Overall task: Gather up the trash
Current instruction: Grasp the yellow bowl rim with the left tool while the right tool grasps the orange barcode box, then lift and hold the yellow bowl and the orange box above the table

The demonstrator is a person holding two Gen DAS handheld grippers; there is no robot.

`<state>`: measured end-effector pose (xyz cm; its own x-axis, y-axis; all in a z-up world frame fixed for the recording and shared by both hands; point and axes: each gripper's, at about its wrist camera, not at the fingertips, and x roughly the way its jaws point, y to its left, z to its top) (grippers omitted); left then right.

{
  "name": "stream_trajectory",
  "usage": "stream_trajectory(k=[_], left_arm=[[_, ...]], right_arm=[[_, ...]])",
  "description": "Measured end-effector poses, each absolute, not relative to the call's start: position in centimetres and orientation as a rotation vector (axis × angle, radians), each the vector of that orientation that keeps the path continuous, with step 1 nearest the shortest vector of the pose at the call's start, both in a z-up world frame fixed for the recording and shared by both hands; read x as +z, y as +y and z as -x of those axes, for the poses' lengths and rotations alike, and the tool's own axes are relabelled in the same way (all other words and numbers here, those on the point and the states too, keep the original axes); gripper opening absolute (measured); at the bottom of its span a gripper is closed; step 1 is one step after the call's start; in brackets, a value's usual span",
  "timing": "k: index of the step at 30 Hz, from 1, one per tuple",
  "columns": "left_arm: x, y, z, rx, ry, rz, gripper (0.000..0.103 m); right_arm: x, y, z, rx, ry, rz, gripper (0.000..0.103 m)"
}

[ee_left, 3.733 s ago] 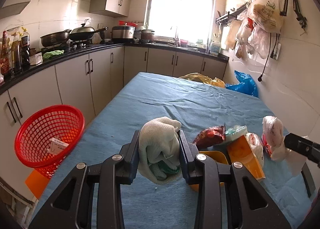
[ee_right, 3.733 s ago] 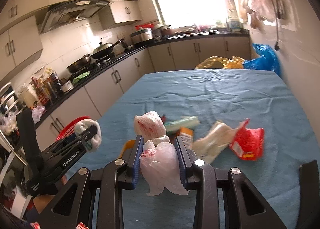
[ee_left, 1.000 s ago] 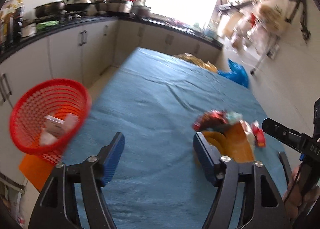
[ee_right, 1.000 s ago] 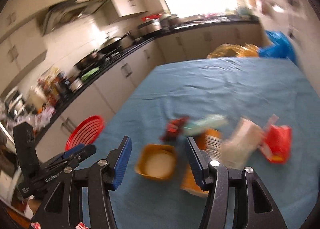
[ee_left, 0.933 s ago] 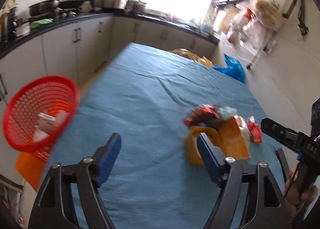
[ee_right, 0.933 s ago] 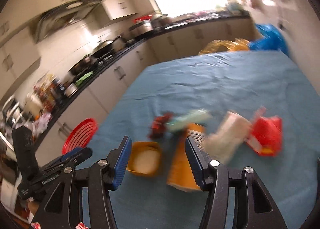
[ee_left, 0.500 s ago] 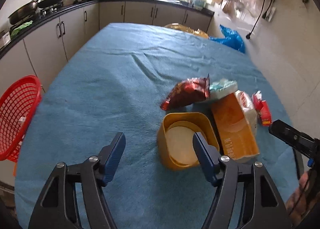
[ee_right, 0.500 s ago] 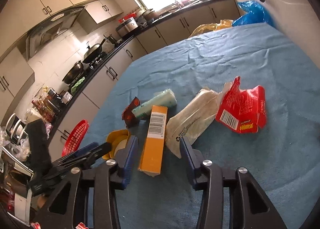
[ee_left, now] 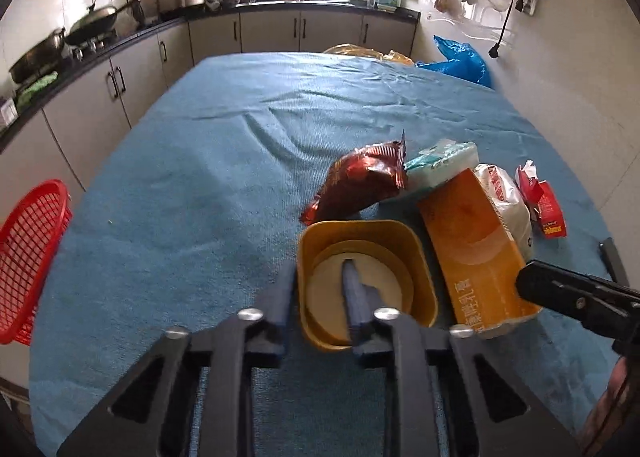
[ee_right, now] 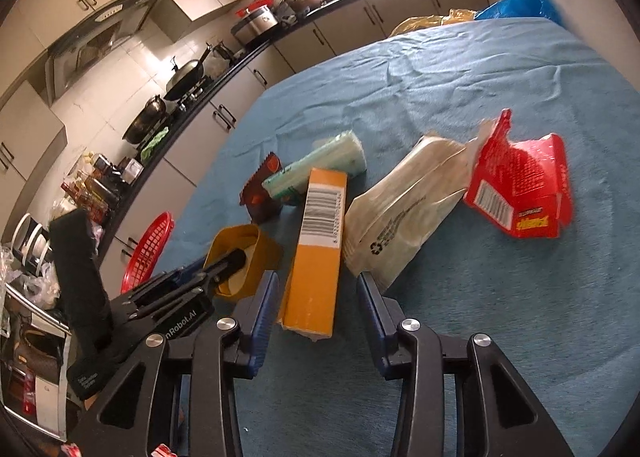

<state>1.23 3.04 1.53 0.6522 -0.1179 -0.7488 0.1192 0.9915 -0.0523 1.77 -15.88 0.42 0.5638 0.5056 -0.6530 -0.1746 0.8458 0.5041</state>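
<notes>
1. Both sets of jaws differ: the left gripper (ee_left: 316, 289) is clamped on the near wall of the yellow plastic tub (ee_left: 416, 257), one finger outside the rim and one inside the cup, while the right gripper (ee_right: 316, 301) has its blue-padded jaws standing apart on either side of the near end of the orange carton (ee_right: 320, 233), with gaps visible on both sides, so no squeeze yet.

2. Landmark for places: the yellow plastic tub, which sits on the blue tablecloth (ee_left: 200, 185) at the near edge of the litter pile.

3. Just right of the tub lies the orange carton, touching or nearly touching it. Behind the tub, a dark red snack wrapper (ee_left: 360, 181) leans, and a pale green tissue pack (ee_left: 440, 163) rests on the carton's far end.

4. Right of the carton, further from the tub, lie a white paper bag (ee_right: 404, 209) and then a red torn box (ee_right: 524, 185).

5. Well left of the tub, off the table's edge, sits the red mesh basket (ee_left: 28, 253), the likely destination.

6. Step in hand, as I judge it: a double pickup, the tub secured and the carton about to be gripped.

7. Next move calls for closing the right jaws on the carton, then lifting both. The tissue pack may slide off the carton.
</notes>
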Motion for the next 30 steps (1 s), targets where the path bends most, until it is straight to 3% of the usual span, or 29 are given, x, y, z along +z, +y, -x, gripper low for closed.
stream_trajectory(k=[5, 7, 11, 19, 30], left_arm=[[1.8, 4.3, -1.3, -0.146, 0.826, 0.068, 0.006], [2.1, 4.7, -1.1, -0.162, 0.803, 0.097, 0.006], [2.8, 5.1, -0.6, -0.154, 0.742, 0.122, 0.006], [3.8, 5.8, -0.2, -0.091, 0.660, 0.134, 0.006], [3.8, 6.0, -0.1, -0.089, 0.656, 0.130, 0.006]], right_arm=[[-0.1, -14.7, -2.8, 0.408, 0.919, -0.395, 0.044], [-0.4, -14.2, -3.1, 0.408, 0.928, -0.381, 0.030], [-0.2, -13.8, -2.7, 0.417, 0.887, -0.352, 0.024], [2.4, -13.8, -0.1, 0.420, 0.701, -0.307, 0.024], [2.6, -13.9, 0.2, 0.420, 0.691, -0.313, 0.024]])
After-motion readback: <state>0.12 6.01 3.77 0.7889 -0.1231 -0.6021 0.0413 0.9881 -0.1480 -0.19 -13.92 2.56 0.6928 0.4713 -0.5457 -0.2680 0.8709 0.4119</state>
